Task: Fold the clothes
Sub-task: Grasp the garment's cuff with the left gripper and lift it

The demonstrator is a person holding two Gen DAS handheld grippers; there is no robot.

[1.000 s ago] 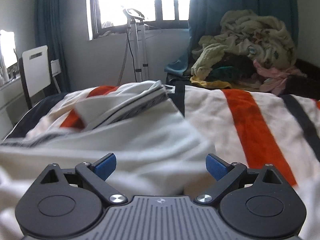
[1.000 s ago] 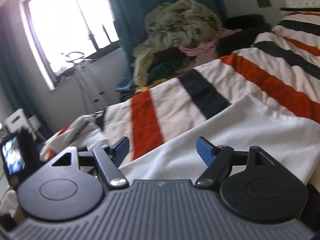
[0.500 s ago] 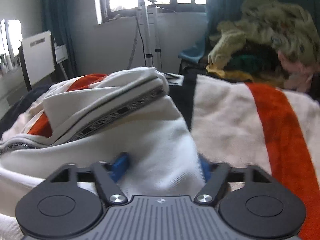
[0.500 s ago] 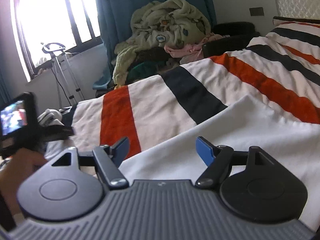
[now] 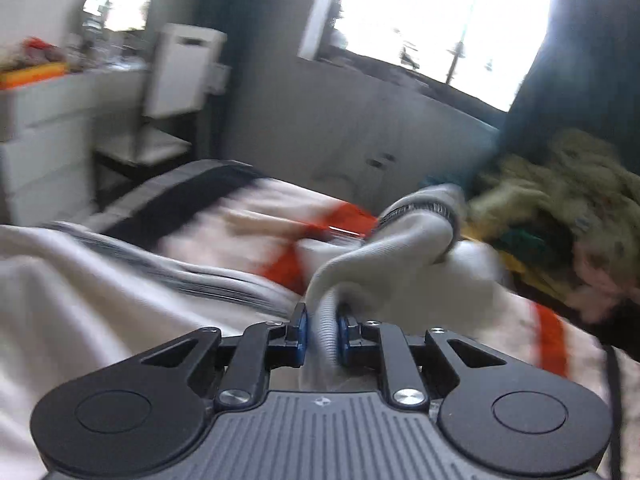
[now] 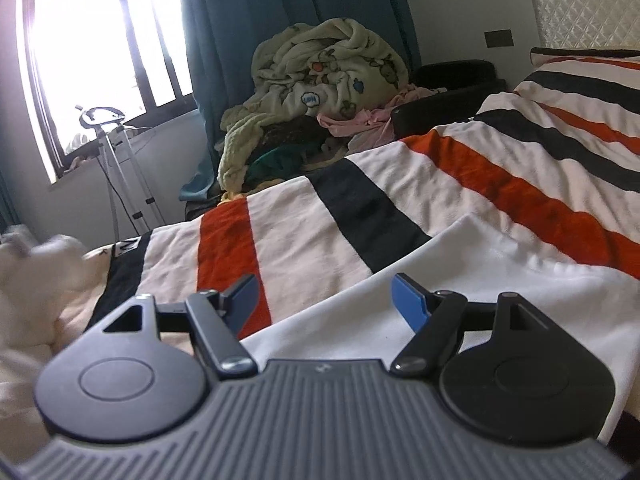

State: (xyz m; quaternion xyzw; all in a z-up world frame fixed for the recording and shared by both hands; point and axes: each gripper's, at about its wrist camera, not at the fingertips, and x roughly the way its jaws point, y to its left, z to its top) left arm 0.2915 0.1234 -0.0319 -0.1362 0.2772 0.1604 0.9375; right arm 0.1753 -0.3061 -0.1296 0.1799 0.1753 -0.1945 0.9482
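Note:
A white shirt [image 5: 80,304] with a dark striped trim lies on a bed with an orange, black and white striped blanket [image 6: 360,208]. My left gripper [image 5: 322,334] is shut on a fold of the shirt, which rises in a bunched loop [image 5: 404,248] in front of the fingers. The left wrist view is blurred by motion. My right gripper [image 6: 324,300] is open and empty, low over the flat white shirt edge [image 6: 480,280], which passes under it. A blurred white bunch of the shirt [image 6: 36,280] shows at the far left.
A heap of crumpled laundry [image 6: 320,92] sits beyond the bed's far side, also in the left wrist view [image 5: 560,200]. A metal stand [image 6: 116,160] is under the window. A white chair [image 5: 180,76] and a white desk [image 5: 48,120] stand to the left.
My left gripper has closed on the shirt fold and lifted it, swinging its view left. My right gripper stayed open, nearly still.

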